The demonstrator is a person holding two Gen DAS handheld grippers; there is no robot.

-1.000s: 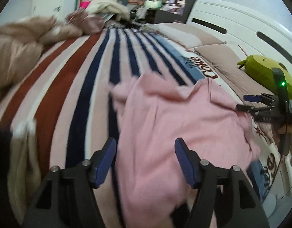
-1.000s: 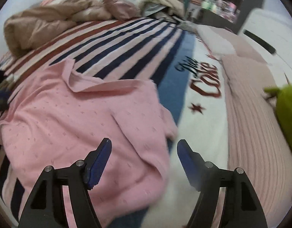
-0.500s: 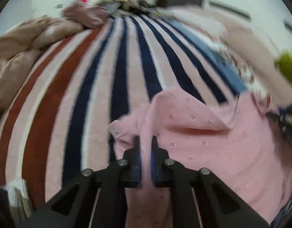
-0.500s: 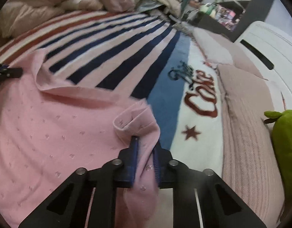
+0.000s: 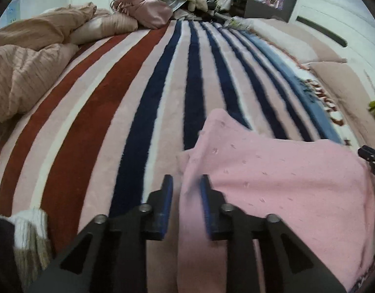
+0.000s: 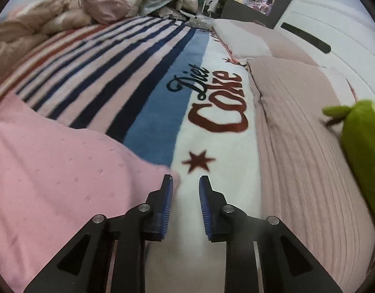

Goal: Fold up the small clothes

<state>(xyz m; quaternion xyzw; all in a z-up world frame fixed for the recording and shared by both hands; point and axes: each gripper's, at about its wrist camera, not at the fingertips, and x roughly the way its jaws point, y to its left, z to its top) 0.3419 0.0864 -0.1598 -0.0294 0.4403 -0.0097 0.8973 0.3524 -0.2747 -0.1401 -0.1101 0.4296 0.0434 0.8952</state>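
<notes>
Pointing down: both hand-held grippers (image 5: 185, 183) | jaws opening | pink garment (image 5: 273, 183) released

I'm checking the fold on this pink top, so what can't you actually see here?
- Pink top: near edge hidden behind the left gripper, left wrist view.
- Its left part: cut off by the frame edge, right wrist view.
- Right gripper: nothing between its fingers; the top's corner lies beside them.

"Diet Coke" in script on the blanket (image 6: 211, 144); a red star below it.
</notes>
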